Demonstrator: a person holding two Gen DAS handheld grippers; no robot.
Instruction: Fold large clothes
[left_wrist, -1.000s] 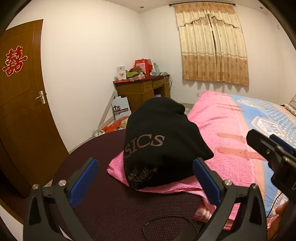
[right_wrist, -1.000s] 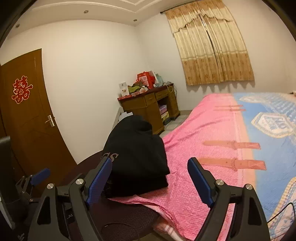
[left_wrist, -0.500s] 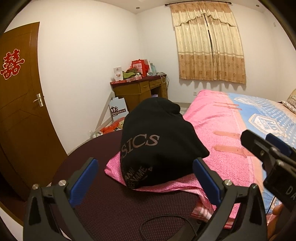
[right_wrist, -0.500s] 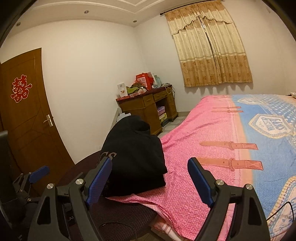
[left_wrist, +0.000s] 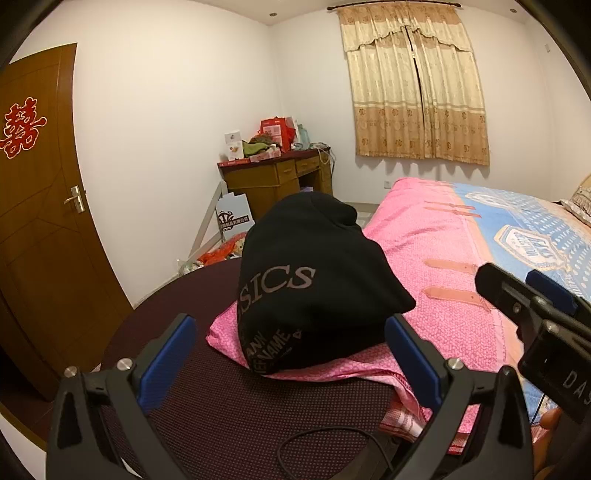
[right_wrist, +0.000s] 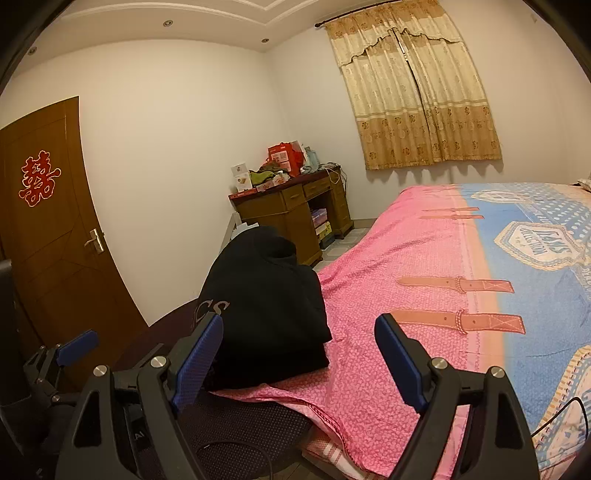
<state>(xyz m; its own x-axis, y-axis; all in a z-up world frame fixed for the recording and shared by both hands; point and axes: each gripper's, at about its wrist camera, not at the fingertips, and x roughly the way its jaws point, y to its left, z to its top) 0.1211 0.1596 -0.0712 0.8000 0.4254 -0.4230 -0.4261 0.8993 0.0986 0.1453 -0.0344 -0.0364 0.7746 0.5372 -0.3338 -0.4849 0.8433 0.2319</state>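
The black garment (left_wrist: 314, 284) sits folded in a compact bundle on the pink corner of the bedspread (right_wrist: 424, 258), which drapes onto a dark round seat (left_wrist: 229, 406), likely parked there as finished. Both the left gripper (left_wrist: 291, 354) and right gripper (right_wrist: 299, 350) hover short of it, jaws wide and empty, so the folding looks done

"SICS" on black garment (left_wrist: 310, 284)

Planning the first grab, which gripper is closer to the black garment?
Left. The left gripper faces the black garment head-on; the right gripper sits off to its right.
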